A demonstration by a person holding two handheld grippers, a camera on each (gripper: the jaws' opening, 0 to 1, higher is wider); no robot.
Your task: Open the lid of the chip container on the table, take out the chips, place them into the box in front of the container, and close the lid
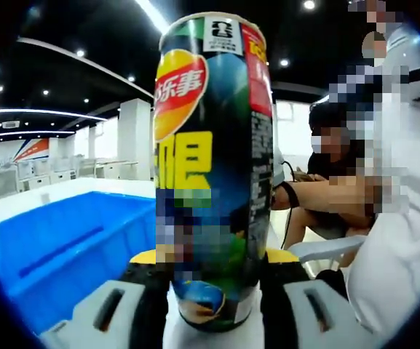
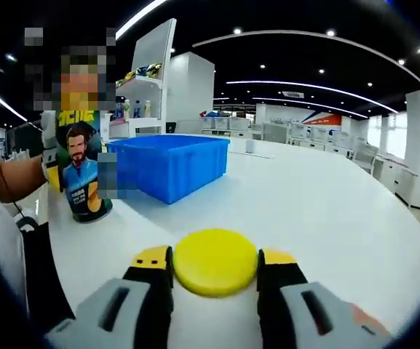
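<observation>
Between the jaws of the left tool, the chip container is standing upright, its long axis running straight up from the jaws, which are clamping it low on its body near the base. In the right gripper view the same chip container is resting with its base on the white counter, just beside the near corner of the blue box; its top is hidden behind a mosaic patch, so I cannot tell how the mouth is sitting, though it should be pointing upward. The yellow lid is lying flat between the jaws of the right tool, which are closing on its rim, so the lid is already off and being held well apart from the container, low over the counter. In the left gripper view the blue box is lying to the container's left, open side up and near. Judging from this, the coming move is turning on tipping the container's top toward the box, so the left tool is the nearer one for pouring, while the right tool is keeping the lid aside. A person is sitting behind the container.
</observation>
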